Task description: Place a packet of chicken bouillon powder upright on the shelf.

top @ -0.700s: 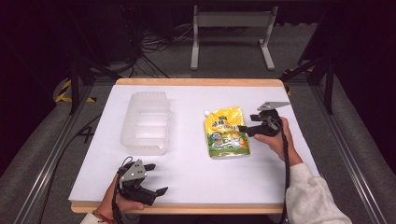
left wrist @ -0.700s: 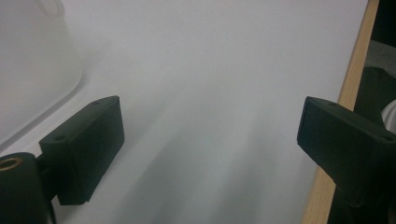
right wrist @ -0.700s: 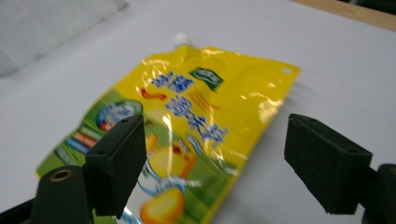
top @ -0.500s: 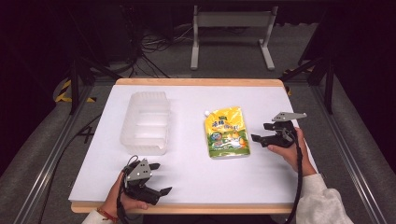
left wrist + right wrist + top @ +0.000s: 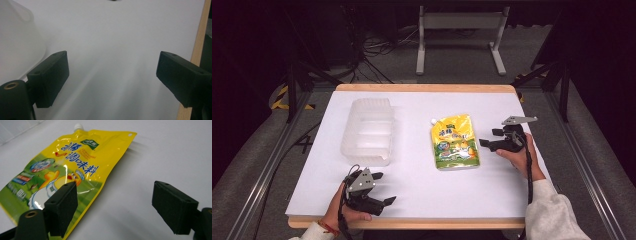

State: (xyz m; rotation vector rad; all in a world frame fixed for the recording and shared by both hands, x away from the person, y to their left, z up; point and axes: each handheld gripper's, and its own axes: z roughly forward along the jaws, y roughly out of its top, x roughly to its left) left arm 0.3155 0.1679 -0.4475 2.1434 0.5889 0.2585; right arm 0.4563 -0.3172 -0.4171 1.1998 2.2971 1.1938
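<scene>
In the high view, a yellow spouted pouch [image 5: 455, 142] lay flat on the white table [image 5: 422, 200], right of centre, well apart from the clear plastic container [image 5: 368, 131] that stood empty toward the left. The right gripper [image 5: 492, 143] hovered just beside the pouch's right edge with its jaws spread and nothing between them, while the left gripper [image 5: 384, 189] rested near the front edge of the table, also spread and idle, close to the container's near end. Judged from this, the pouch had not been lifted or placed anywhere; if the work was to put it into the container, nearly all of it remained. In the left gripper view, the jaws stood wide apart over bare tabletop, with the container's frosted wall [image 5: 17, 37] at the left and the wooden table edge [image 5: 197, 50] at the right; nothing was pinched. In the right gripper view, the jaws again stood wide open, the left one overlapping the pouch's [image 5: 65, 175] green lower portion in the picture, the right one over bare table; whether that jaw touched the film could not be told. The pouch's white spout [image 5: 78, 126] pointed away, toward the far side. The grasp looked not yet made, so closing, lifting and carrying were all left.
</scene>
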